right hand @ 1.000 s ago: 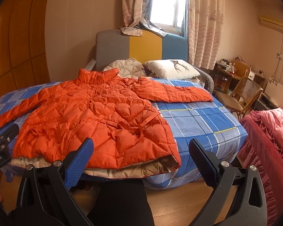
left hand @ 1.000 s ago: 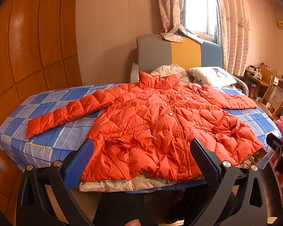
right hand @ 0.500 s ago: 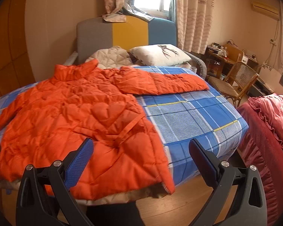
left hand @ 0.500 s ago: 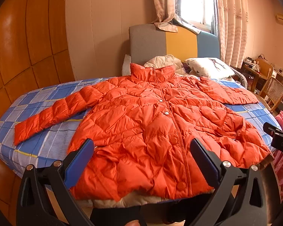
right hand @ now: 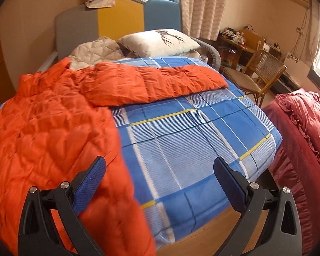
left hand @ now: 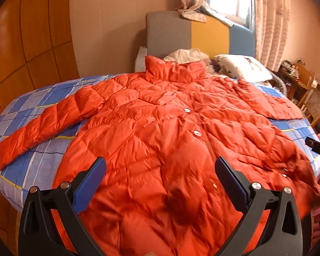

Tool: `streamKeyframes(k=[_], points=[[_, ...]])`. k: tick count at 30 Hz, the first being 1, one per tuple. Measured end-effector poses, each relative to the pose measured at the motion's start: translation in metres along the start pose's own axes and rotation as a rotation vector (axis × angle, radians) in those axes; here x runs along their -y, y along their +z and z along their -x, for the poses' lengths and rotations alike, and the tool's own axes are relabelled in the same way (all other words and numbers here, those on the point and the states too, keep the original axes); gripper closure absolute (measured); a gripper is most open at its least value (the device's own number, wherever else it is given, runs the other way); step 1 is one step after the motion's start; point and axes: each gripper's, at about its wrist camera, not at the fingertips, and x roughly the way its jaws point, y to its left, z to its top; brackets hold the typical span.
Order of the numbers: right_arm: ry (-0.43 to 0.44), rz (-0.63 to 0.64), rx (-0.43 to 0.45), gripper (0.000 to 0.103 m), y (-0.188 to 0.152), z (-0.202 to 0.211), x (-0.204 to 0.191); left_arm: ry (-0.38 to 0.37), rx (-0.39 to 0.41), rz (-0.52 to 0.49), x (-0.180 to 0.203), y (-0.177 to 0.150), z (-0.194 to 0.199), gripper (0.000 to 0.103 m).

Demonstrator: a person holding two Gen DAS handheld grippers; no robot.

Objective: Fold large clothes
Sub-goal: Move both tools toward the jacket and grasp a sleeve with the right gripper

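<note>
An orange quilted puffer jacket [left hand: 160, 132] lies face up and spread flat on a bed with a blue plaid sheet [left hand: 32, 164], collar toward the headboard, both sleeves out to the sides. My left gripper [left hand: 160, 179] is open and empty, hovering over the jacket's lower front. My right gripper [right hand: 160, 179] is open and empty above the bed's near right part, its left finger [right hand: 89, 183] over the jacket's hem edge [right hand: 108, 192]. The jacket's sleeve [right hand: 155, 83] lies across the sheet [right hand: 192, 140] ahead. The right gripper's tip [left hand: 317, 147] shows at the left wrist view's right edge.
A grey, yellow and blue headboard [left hand: 198, 36], a white pillow [right hand: 160, 41] and a beige quilt [right hand: 93, 51] are at the far end. A wicker chair [right hand: 260, 72] and cluttered desk [right hand: 241, 40] stand right of the bed. A red ruffled cover [right hand: 305, 136] lies near right. Wood panelling [left hand: 21, 53] is left.
Both grippers have moved forward and in over the bed. The jacket now fills more of the left wrist view, and the right wrist view has swung right toward the bare sheet.
</note>
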Motion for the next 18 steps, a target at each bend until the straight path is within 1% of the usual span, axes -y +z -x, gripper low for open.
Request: streamKeyframes(k=[2, 7, 10, 15, 18], points=[[-0.012, -0.026, -0.038, 0.003, 0.011, -0.024, 0.005, 0.009, -0.013, -0.006, 0.000, 0.006, -0.012, 0.002], [-0.054, -0.064, -0.075, 0.005, 0.042, -0.071, 0.014, 0.041, -0.038, -0.007, 0.001, 0.023, -0.045, 0.002], [-0.080, -0.099, -0.091, 0.011, 0.064, -0.100, 0.022, 0.048, -0.054, 0.011, 0.000, 0.030, -0.064, 0.002], [-0.111, -0.199, -0.116, 0.013, 0.104, -0.149, 0.046, 0.049, -0.071, 0.015, 0.003, 0.037, -0.088, 0.002], [-0.125, -0.257, -0.144, 0.014, 0.122, -0.177, 0.059, 0.048, -0.096, 0.031, 0.004, 0.040, -0.106, 0.002]])
